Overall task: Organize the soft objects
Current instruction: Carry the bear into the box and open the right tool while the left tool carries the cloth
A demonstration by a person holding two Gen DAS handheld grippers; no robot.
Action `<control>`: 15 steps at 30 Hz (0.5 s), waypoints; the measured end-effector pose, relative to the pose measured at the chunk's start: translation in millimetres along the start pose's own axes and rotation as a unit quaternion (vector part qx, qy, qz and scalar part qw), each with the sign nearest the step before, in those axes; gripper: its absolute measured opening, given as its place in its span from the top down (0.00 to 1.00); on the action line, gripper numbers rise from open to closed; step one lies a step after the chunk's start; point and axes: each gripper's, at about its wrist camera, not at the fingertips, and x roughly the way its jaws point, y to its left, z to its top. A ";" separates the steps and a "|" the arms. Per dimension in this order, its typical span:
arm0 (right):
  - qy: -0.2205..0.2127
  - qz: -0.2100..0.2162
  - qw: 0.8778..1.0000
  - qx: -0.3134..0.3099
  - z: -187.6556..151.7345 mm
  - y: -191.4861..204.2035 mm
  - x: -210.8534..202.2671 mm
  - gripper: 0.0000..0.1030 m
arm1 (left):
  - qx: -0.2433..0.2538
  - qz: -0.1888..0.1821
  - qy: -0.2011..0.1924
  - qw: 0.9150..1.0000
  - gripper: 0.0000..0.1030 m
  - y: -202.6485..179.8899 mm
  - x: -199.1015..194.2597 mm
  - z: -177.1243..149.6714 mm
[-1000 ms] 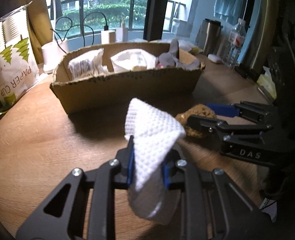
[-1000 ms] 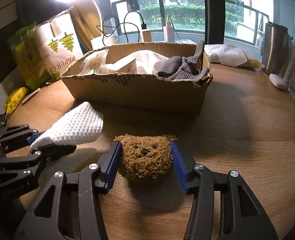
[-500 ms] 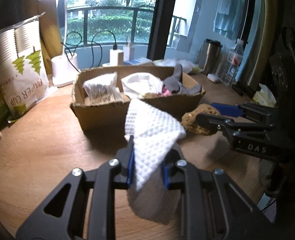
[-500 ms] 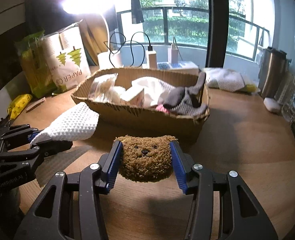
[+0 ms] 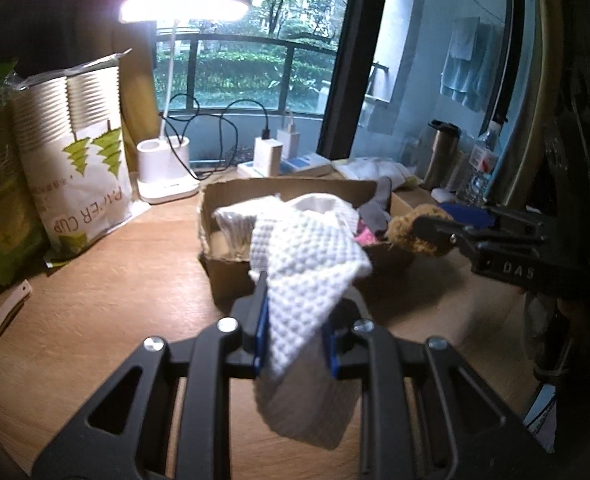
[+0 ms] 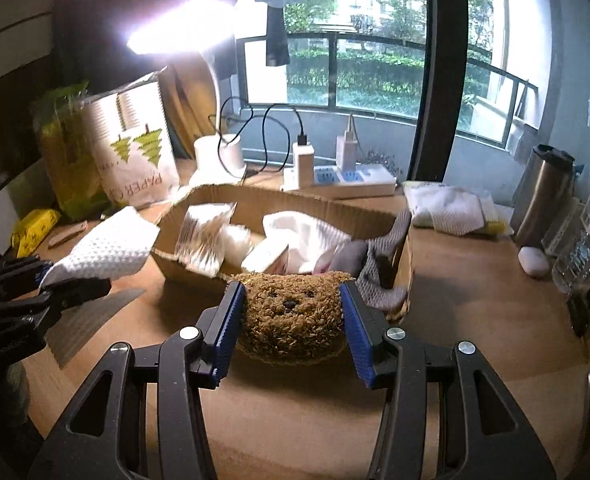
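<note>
The lamp (image 5: 184, 7) glowed very bright, and its glare washed out the spot around it. Soft daylight came through the window (image 6: 379, 76). Dark shadows lay on the worktop (image 6: 475, 312). The edges looked bent, dark and a bit blurry.

surface: wooden table (image 6: 475, 320) | on it: cardboard box (image 6: 295, 204), paper-cup bag (image 5: 83, 176), lamp base (image 5: 167, 172), steel tumbler (image 6: 543, 196)
</note>
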 end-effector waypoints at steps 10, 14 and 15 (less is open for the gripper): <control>0.015 -0.024 0.999 0.016 13.9 -17.3 27.6 0.50 | -0.017 0.000 -0.015 1.000 0.78 23.4 0.7 11.6; 0.018 -0.025 0.999 0.014 20.4 -17.9 38.4 0.50 | -0.018 0.003 -0.019 1.000 0.78 29.5 2.1 17.1; 0.018 -0.025 0.999 0.015 22.0 -18.2 40.7 0.50 | -0.017 0.005 -0.021 1.000 0.78 30.3 2.1 19.0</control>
